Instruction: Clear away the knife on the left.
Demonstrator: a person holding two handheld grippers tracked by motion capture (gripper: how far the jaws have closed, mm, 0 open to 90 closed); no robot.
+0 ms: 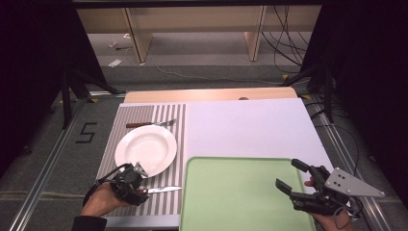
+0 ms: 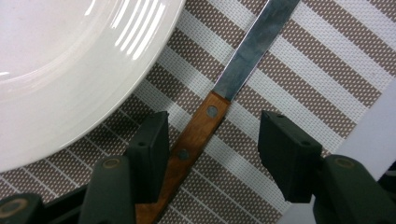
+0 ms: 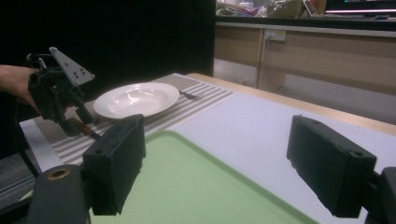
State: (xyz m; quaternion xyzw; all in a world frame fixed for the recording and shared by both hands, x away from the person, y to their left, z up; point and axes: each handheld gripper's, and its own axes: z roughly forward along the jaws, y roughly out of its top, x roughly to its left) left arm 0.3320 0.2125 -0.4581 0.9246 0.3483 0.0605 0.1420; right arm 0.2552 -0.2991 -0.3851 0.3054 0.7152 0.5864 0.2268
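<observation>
A: Striped brown-and-white placemat [image 1: 168,115] is lying on the table's left half in the high view, w/ a green tray [image 1: 240,192] sitting bottom centre. What's the left gripper [image 1: 140,191] doing?

B: It's hanging over the knife [image 2: 219,112] at the bottom left of the high view. In the left gripper view the jaws are standing apart w/ the wooden handle between them; the left pad is sitting right against the handle's edge, the right pad is well clear. So nothing's being clamped.

A: How's the knife looking?

B: Warm brown wood handle w/ two metal rivets, plain flat steel blade, dull grey w/ a soft sheen. It's running diagonally, handle at bottom centre, blade going off toward the upper right of that view. It's lying flat on the placemat, just beside the white plate [image 1: 146,149], not touching it.

A: And the right gripper [image 1: 288,175]?

B: It's hovering at the bottom right of the high view, above the tray's right edge, jaws gaping wide w/ nothing between them.

A: Anything else?

B: A fork [image 1: 151,124] is lying above the plate in the high view, also wood-handled.
</observation>
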